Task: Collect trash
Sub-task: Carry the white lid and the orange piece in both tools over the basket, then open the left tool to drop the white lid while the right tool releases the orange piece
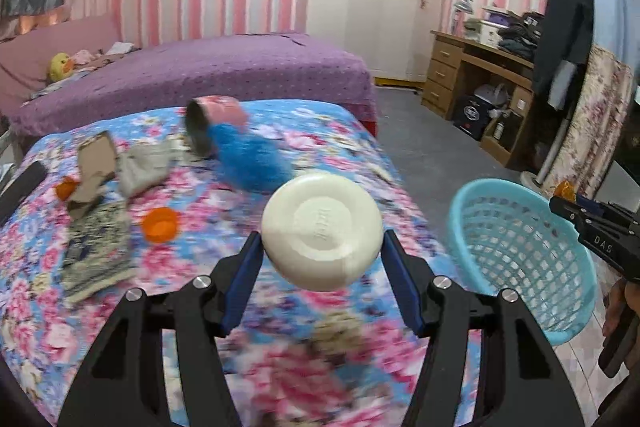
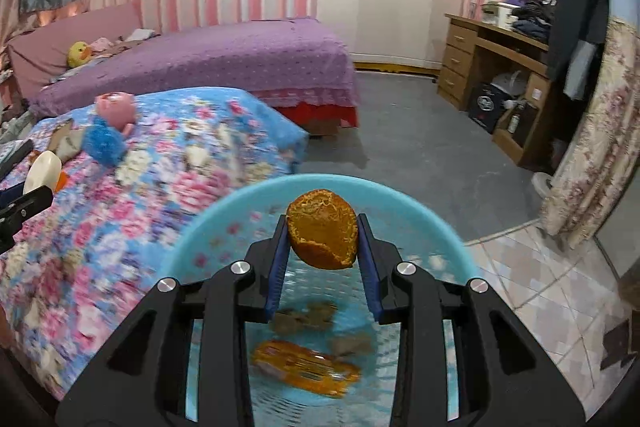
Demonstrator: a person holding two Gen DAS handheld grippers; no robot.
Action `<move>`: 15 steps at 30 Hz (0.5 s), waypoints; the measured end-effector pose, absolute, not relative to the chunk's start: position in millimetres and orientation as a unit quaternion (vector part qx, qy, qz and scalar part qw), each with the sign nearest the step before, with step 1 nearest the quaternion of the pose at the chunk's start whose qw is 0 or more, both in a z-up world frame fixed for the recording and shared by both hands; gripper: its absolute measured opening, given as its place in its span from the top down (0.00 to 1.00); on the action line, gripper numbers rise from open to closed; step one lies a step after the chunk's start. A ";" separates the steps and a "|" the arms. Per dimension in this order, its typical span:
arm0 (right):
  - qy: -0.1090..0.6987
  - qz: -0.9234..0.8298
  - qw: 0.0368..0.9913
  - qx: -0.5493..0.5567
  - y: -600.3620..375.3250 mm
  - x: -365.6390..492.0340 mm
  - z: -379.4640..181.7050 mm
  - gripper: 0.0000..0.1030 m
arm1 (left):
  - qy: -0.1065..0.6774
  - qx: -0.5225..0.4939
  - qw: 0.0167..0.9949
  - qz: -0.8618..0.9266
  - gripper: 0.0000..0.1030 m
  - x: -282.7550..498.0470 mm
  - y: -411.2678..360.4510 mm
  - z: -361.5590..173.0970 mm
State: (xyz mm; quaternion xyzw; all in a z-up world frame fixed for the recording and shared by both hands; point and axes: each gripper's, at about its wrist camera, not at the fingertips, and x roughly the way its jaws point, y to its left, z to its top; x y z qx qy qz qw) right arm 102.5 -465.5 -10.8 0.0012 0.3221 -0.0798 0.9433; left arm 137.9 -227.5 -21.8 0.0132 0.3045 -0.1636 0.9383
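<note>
Left wrist view: the left gripper (image 1: 322, 251) is clamped on a white oval soap-like lump (image 1: 322, 231), pads pressing its two ends, so its long axis runs across the jaws from nine to three o'clock. It is held up over the flowered bedspread (image 1: 48, 267). The blue basket (image 1: 520, 259) sits at about three o'clock from the lump, just off the bed's edge, its mouth tipped toward the camera. The right gripper (image 1: 568, 203) shows at the far right, above the basket's rim. Left on the bed are a torn cardboard piece (image 1: 94, 167), an orange cap (image 1: 161, 225) and a pink can (image 1: 212, 125) beside a blue fluffy thing (image 1: 248, 159), all between ten and twelve o'clock.

Right wrist view: the right gripper (image 2: 322, 239) grips an orange peel (image 2: 322, 229), clenched from both sides, directly over the basket (image 2: 224, 219). The basket's floor lies at six o'clock below the peel and already holds an orange wrapper (image 2: 306, 373) and brownish scraps (image 2: 304, 315). The white lump (image 2: 42, 171) appears at nine o'clock.

By my judgement the right hand is the nearer: its peel needs only a release, while the left must still travel toward three o'clock to clear the rim.
</note>
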 end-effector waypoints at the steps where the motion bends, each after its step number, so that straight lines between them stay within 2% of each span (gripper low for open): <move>1: 0.322 -0.086 0.943 0.002 -471.8 99.5 -11.5 0.68 | 0.306 0.014 0.937 -0.169 0.41 138.4 -233.5 -23.3; 15: 0.318 -0.135 0.938 0.031 -526.3 68.4 -19.9 0.68 | 0.315 0.035 0.909 -0.272 0.41 133.1 -359.0 -31.1</move>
